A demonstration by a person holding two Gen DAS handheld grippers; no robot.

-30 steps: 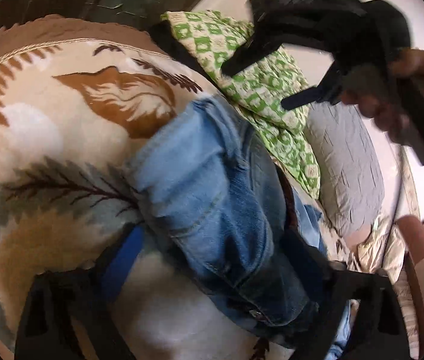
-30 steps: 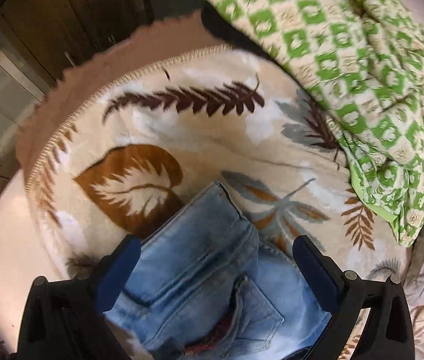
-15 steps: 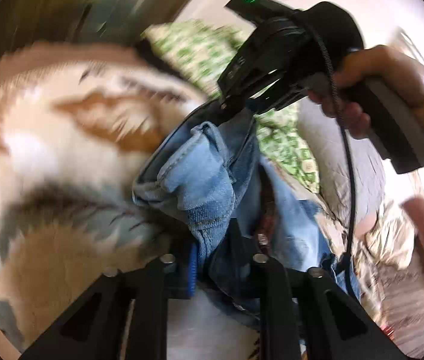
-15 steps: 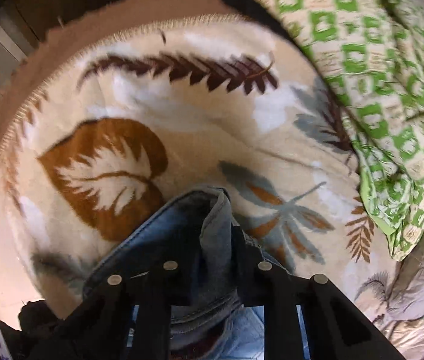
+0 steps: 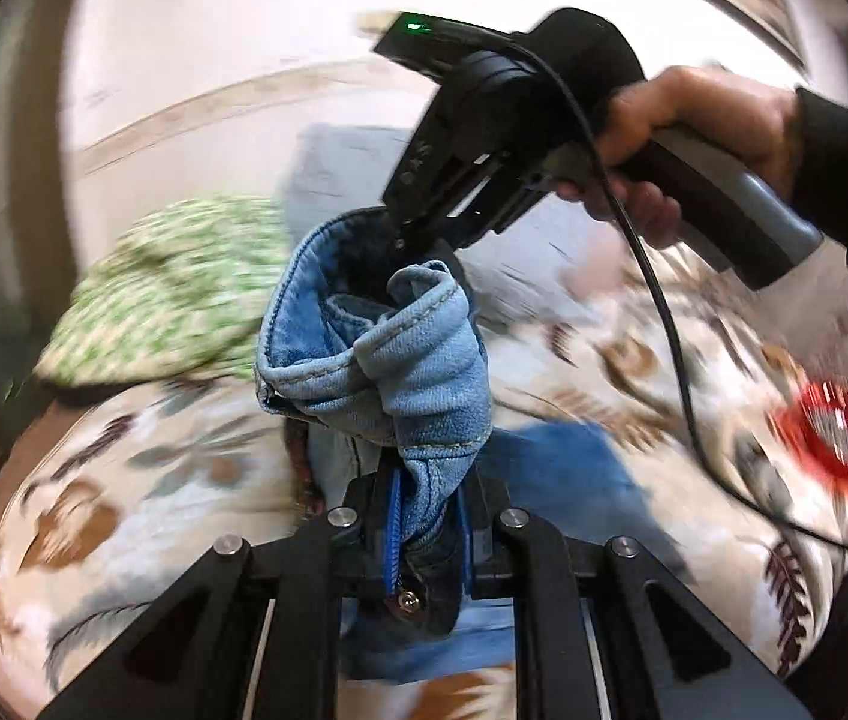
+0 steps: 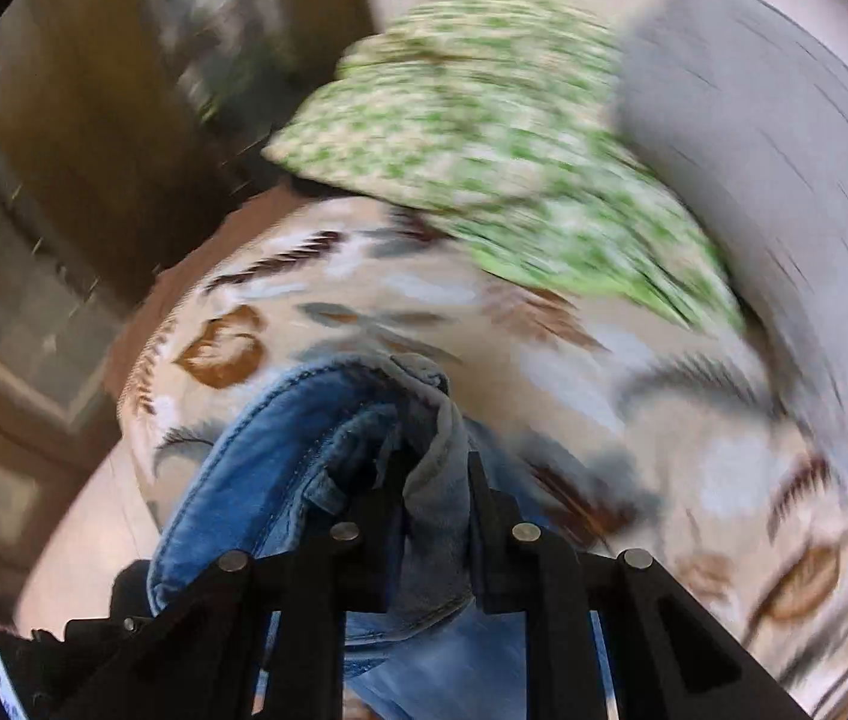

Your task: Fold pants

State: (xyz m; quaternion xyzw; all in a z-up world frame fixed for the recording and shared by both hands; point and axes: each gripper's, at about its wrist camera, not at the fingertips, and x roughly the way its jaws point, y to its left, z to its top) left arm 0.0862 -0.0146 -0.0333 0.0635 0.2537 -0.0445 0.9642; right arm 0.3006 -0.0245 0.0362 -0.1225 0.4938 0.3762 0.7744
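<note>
The blue denim pants (image 5: 400, 360) hang lifted above the leaf-patterned blanket (image 5: 124, 492), bunched between both grippers. My left gripper (image 5: 424, 516) is shut on the waistband near the button. My right gripper (image 6: 436, 492) is shut on another fold of the denim (image 6: 280, 468); in the left wrist view it (image 5: 406, 234) comes in from the upper right, held by a hand, clamping the upper edge of the pants. The rest of the pants trails down to the blanket below.
A green checked cloth (image 6: 496, 138) lies at the far side of the blanket, a grey pillow (image 6: 754, 138) beside it. A red round object (image 5: 838, 432) lies on the blanket at the right. Wooden furniture (image 6: 94, 120) stands to the left.
Both grippers closed on the pants and lifted them off the blanket. The views swung upward and blurred; the right gripper now holds the upper edge higher than before.
</note>
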